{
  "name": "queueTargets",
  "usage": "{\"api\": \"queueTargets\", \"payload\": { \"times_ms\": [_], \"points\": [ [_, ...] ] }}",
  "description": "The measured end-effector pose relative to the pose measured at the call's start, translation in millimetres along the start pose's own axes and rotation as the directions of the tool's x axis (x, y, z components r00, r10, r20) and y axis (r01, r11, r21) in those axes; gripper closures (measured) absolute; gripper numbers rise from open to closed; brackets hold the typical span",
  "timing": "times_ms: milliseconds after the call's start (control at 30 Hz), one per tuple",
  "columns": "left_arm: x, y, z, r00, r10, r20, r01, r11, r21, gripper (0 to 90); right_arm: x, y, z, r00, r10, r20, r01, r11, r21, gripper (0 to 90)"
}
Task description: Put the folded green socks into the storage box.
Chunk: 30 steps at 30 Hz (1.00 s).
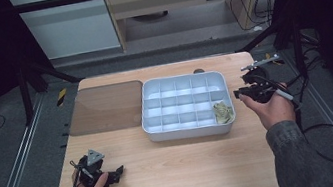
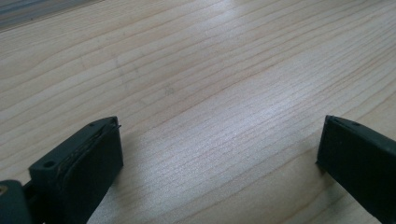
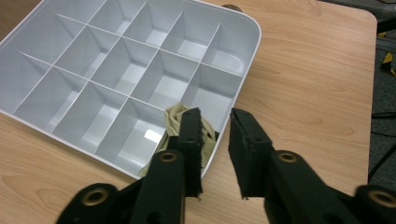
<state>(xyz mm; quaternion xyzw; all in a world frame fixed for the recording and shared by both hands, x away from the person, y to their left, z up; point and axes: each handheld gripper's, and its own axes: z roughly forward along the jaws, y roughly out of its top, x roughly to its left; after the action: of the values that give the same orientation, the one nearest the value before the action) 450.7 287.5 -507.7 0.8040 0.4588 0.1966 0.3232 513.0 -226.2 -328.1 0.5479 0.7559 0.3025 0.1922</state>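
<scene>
At the tray's near-right corner compartment, a crumpled cloth [image 3: 175, 122] sits beneath the right gripper [image 3: 215, 140], jaws parted and empty. Left gripper [image 2: 219, 154] rests splayed over bare table [image 1: 186, 166]. A careless descent could strike the white tray [image 1: 157, 128] wall and shove it.

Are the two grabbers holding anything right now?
No, nothing. The left gripper is wide open over bare table. The right gripper is open beside the tray; the cloth lies in a corner compartment, not between its jaws.
</scene>
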Motion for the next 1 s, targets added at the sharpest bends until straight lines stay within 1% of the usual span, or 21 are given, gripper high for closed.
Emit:
{"api": "queueTargets", "payload": {
  "times_ms": [133, 200, 300, 467, 700, 833, 1000],
  "points": [
    [-0.2, -0.1, 0.1, 1.0, -0.002, 0.0, 0.002, 1.0, -0.002, 0.0, 1.0, 1.7, -0.1, 0.9999, 0.001, 0.01, -0.002, 1.0, 0.002, 89.7],
    [-0.2, -0.1, 0.1, 1.0, -0.002, 0.0, 0.002, 1.0, -0.003, 0.0, 2.7, 2.1, 2.0, 0.9999, -0.006, 0.013, 0.006, 1.0, 0.003, 90.0],
    [-0.2, -0.2, 0.1, 1.0, -0.003, 0.0, 0.003, 1.0, -0.003, 0.0, 7.0, 1.9, 7.7, 0.9997, -0.024, 0.009, 0.023, 1.0, 0.018, 90.0],
    [-0.1, -0.3, 0.0, 1.0, -0.001, 0.001, 0.001, 1.0, -0.001, 0.0, 12.8, -1.0, 19.3, 0.9996, -0.029, -0.005, 0.029, 0.999, 0.035, 90.0],
    [0.1, -0.3, -0.2, 1.0, 0.002, 0.001, -0.002, 1.0, 0.001, 0.0, 18.9, -9.8, 36.7, 0.9991, -0.033, -0.026, 0.035, 0.998, 0.058, 90.0],
    [0.1, -0.4, -0.2, 1.0, 0.002, 0.001, -0.002, 1.0, 0.0, 0.0, 20.2, -14.2, 43.6, 0.9989, -0.032, -0.032, 0.034, 0.997, 0.065, 90.0],
    [0.0, -0.4, -0.3, 1.0, 0.003, 0.0, -0.003, 1.0, 0.0, 0.0, 22.8, -15.6, 48.9, 0.9988, -0.033, -0.037, 0.036, 0.997, 0.069, 90.0]
  ]
}}
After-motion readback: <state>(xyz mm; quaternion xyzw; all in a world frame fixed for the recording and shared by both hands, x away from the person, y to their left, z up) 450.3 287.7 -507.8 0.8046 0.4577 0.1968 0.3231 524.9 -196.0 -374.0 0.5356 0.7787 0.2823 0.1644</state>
